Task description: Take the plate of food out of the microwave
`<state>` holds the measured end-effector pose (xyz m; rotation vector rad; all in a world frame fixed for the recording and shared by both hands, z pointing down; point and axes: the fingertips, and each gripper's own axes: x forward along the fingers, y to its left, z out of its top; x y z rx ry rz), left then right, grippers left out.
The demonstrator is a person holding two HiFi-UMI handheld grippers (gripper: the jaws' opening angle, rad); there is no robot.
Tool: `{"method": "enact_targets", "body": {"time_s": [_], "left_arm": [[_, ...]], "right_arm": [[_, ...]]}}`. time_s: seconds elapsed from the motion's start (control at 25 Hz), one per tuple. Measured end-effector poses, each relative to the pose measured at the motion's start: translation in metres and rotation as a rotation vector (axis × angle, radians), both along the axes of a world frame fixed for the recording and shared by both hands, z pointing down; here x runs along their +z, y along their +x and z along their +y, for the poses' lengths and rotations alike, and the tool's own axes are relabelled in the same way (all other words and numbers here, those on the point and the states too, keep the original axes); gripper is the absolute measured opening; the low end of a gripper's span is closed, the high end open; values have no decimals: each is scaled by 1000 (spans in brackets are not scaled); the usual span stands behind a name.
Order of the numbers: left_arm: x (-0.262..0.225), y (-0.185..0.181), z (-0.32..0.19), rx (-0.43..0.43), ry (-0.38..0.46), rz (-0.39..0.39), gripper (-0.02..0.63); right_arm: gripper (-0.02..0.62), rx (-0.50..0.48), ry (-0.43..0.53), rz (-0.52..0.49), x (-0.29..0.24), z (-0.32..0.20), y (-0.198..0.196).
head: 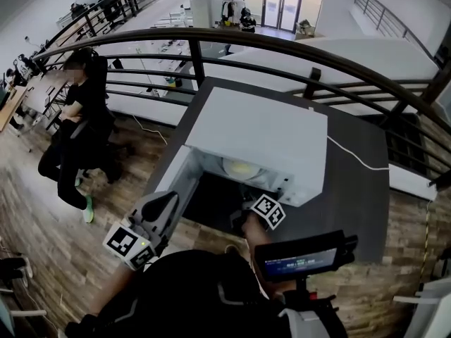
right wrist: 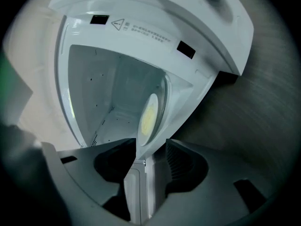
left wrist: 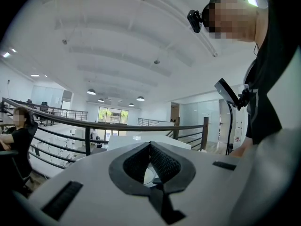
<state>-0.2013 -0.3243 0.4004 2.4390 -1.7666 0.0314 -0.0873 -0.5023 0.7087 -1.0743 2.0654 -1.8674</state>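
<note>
Plate of food: It sits inside the open microwave, towards the far side of the cavity, with the yellow food on top. Nothing is touching it.

Right hand-held gripper: It is at the mouth of the cavity, near side. The jaws stand apart and a white edge of the microwave's front runs between them, with neither pad clamped on it. It holds nothing.

Left hand-held gripper: It is held low to the left, beside the open door. The jaws are together with nothing in them, pointing up into the room.

Risk, wrong grip: If the right jaws close where they are, I'd expect them to pinch the microwave's frame rather than the plate's rim. The plate is further in.

Risk, tilt: The right one looks rolled well over to one side against the plate. A rim grip taken at that angle, or on one side only, could tip the plate and slide the food off.

Risk, knock: The rim has to be lifted out past the front edge, and catching it there could jolt the plate loose.

Risk, door: The door stands open on the left, close to the idle left one, and a nudge could swing it into the way.

Surface: The dark top to the right has room for setting the plate down.
</note>
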Motion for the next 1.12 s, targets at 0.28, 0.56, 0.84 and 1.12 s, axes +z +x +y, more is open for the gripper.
{"method": "enact_targets", "body": {"time_s": [0.28,0.56,0.84,1.12], "left_arm": [[2,2,-7,-22,-9,-8,5],[-10,25,-12,-26,-10,-22,5],[-6,21,-10,-51,-18,-41,5],[-6,20,-7,-72,-29,-45,5]], "right_arm": [[225,18,-61,-44,12,-16,-2],[225,40,-123,-117,7,-27,7],[225,82,-170,-130,16,-35,2],[225,109,-224,-168,25,-30,1]]}}
